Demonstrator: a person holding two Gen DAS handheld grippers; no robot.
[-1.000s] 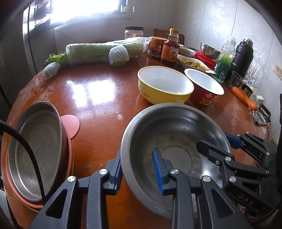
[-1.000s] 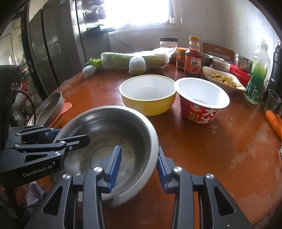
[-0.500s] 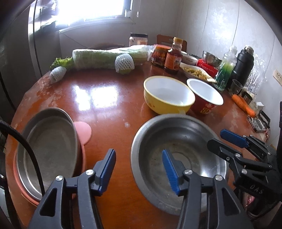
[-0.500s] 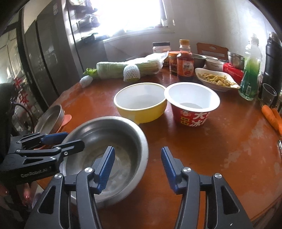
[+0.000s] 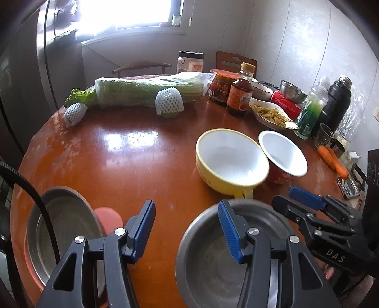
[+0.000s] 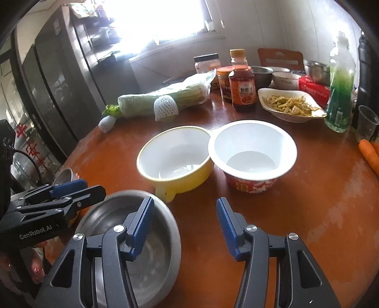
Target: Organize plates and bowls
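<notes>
steel bowl (image 6: 132, 239): dull grey, round, empty, near edge of counter (image 6: 308, 213) | yellow bowl (image 6: 175, 158) beyond | left tongs (image 5: 187, 232), right tongs (image 6: 184, 227): released, nothing between

Daylight enters from a window (image 5: 132, 14) at the back of the room; in both views the pane is blown out to pure white with no detail. Haze spreads from it over the adjoining wall, worse in the right wrist view (image 6: 161, 21). The glossy table (image 5: 132, 151) carries a bright reflected patch of the window. The refrigerator (image 6: 49, 78) side of the room is dim. Shadows under the bowls are soft and short. Strong fisheye bending curves the table rim and the walls; dark vignetting fills all corners. Focus is acceptable at mid-distance; slight softness toward the edges.
</notes>
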